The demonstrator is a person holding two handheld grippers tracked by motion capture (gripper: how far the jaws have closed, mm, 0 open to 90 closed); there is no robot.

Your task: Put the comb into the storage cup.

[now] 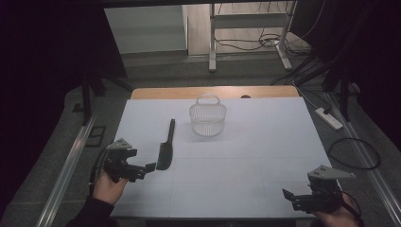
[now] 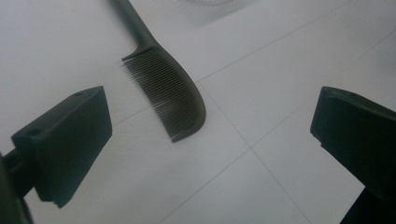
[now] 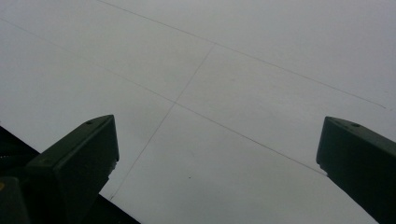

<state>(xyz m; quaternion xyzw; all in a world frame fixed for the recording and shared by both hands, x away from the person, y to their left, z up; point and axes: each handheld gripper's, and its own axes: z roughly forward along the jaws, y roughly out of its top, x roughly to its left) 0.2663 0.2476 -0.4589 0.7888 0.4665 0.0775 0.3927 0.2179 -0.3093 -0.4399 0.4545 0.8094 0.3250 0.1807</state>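
Left gripper (image 1: 150,166) sits just beside the black comb (image 1: 166,146), jaws spread wide, nothing held. Comb lies flat on the white desk (image 1: 246,156), handle pointing away toward the wire basket (image 1: 208,118), toothed end nearest the person. In the left gripper view the comb (image 2: 166,91) is ahead of the jaws and off to the left-hand one, teeth facing that jaw; not between them yet.

Right gripper (image 1: 288,195) is parked at the near right corner of the desk, well apart from everything. Jaws wide open, empty, looking at bare desk.

Step in hand, as I read it: approach to pick up the comb with the left gripper. Grasp not yet made. Basket looks like the likely drop target, but that's a guess.

Next move calls for:
- shift the left gripper forward so the comb's spine sits between the jaws
- come down low, comb is thin and flat on the surface
- close across the spine or handle, not the teeth, which could flex or slip

Risk: jaws push the comb along the desk instead of catching it.
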